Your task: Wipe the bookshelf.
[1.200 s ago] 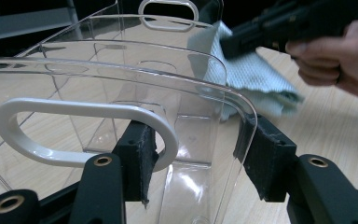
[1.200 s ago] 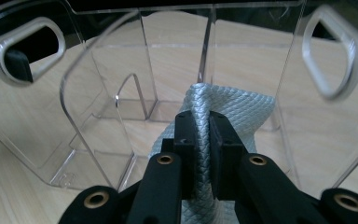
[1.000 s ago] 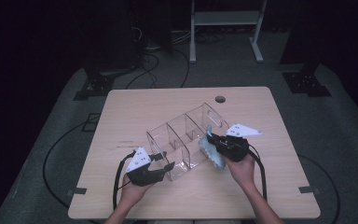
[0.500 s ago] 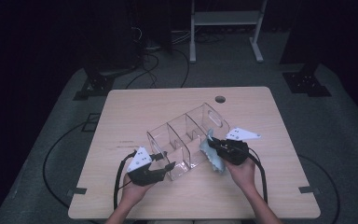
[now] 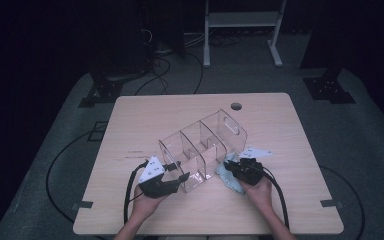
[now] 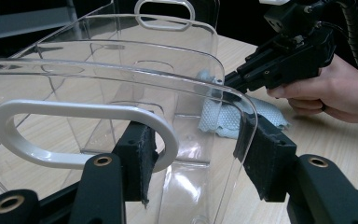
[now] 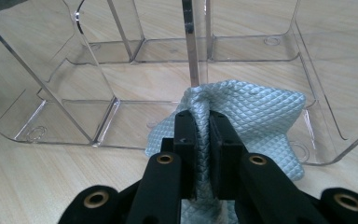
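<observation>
Right gripper (image 5: 236, 170) drops from mid-wall to counter (image 5: 300, 130), jaws clenched on blue cloth (image 7: 256, 116) at clear organizer (image 5: 202, 145) base (wiping low now). Left gripper (image 6: 196, 158) jaws grasping organizer end wall.

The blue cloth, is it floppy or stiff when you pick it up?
Probably floppy: the blue cloth bunches into folds where the right gripper pinches it, and its edges sag onto the table. It looks thin, so likely light too.
</observation>
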A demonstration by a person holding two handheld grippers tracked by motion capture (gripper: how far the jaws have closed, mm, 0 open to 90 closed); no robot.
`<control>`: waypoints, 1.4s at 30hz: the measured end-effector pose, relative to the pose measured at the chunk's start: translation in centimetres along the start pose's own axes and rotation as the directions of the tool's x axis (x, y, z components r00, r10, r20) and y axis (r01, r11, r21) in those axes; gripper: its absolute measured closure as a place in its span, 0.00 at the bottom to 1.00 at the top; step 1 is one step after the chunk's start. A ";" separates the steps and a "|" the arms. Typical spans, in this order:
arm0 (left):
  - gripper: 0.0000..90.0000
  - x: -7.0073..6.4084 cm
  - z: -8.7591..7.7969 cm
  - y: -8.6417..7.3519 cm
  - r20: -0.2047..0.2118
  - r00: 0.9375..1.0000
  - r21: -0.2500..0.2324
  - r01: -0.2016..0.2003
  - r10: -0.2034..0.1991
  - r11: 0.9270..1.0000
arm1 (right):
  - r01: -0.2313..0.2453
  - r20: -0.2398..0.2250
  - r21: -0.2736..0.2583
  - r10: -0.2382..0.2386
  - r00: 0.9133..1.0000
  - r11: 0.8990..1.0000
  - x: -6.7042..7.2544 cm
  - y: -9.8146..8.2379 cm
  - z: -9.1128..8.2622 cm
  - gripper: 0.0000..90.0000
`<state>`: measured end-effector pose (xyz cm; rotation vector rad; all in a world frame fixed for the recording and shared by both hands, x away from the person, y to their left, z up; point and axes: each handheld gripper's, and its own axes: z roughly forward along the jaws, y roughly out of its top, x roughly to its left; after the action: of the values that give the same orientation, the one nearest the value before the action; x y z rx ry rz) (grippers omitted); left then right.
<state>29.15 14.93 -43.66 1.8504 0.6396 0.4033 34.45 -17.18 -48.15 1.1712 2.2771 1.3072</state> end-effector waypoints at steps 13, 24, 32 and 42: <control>0.53 0.2 -0.6 -0.1 0.011 1.000 -0.006 0.005 -0.005 1.000 | 0.028 0.014 0.016 -0.028 0.999 0.999 0.2 -0.5 0.2 0.91; 0.53 0.3 -0.9 -0.2 0.000 1.000 -0.011 0.010 -0.010 1.000 | 0.052 -0.053 -0.081 -0.057 0.997 0.995 2.6 0.2 -1.7 0.92; 0.53 0.2 -0.5 -0.1 -0.009 1.000 -0.012 0.011 -0.011 1.000 | 0.140 -0.139 -0.071 -0.149 0.979 0.988 6.4 0.4 -0.6 0.92; 0.53 0.0 0.2 0.2 -0.019 1.000 -0.014 0.016 -0.016 1.000 | 0.135 -0.106 0.009 -0.133 0.985 0.991 6.3 -0.7 1.7 0.92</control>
<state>29.29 14.71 -43.58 1.8290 0.6630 0.4148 31.03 -11.65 -48.72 0.9560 2.3983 1.3314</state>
